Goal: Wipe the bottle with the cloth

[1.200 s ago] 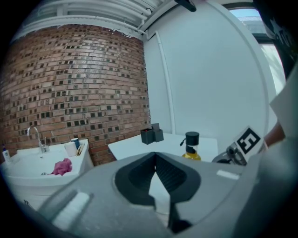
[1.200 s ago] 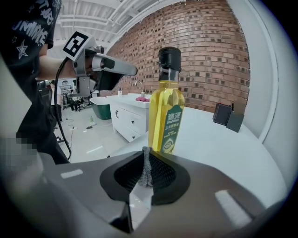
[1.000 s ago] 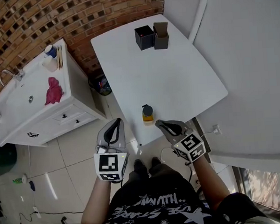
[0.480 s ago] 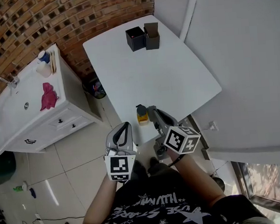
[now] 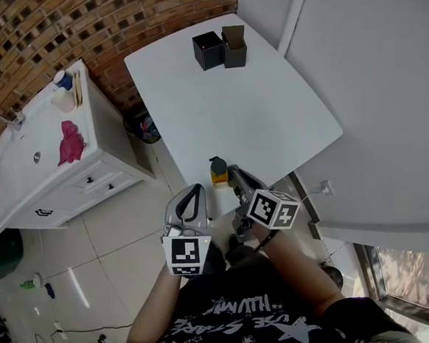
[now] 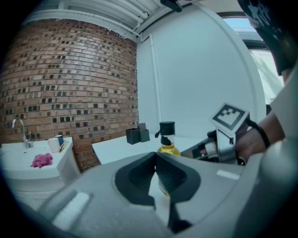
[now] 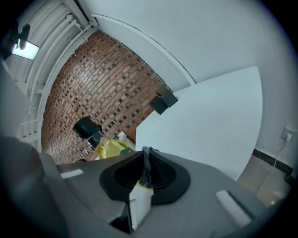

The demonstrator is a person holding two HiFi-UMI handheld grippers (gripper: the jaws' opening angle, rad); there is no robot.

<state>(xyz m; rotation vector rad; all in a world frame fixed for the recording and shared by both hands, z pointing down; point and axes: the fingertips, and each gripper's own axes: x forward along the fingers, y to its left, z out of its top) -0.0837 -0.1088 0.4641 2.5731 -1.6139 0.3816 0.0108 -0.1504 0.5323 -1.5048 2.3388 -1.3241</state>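
Now a small clear plastic bottle [image 5: 219, 171] of yellow liquid stands upright near the person's edge of a smooth white tabletop [image 5: 254, 105]. Its long axis is vertical, its black pump cap is on top, and in the left gripper view the spout points left. The left gripper [image 5: 195, 193] is held off the tabletop's edge, with the bottle just beyond its tips and slightly to the right. Its dark ribbed jaws are pressed together with nothing between them. The right gripper [image 5: 235, 174] lies just beside the bottle on its right, and whether it touches the bottle cannot be told. Its jaws are also together, with only a thin fuzzy grey strip [image 7: 146, 163] along the seam; what that strip is cannot be told. A crumpled pink cloth [image 5: 70, 141] lies on a white sink cabinet [image 5: 22, 175] by the brick wall [image 5: 56, 31], well apart from both grippers. Two black boxes [image 5: 209, 50] sit at the tabletop's far end.
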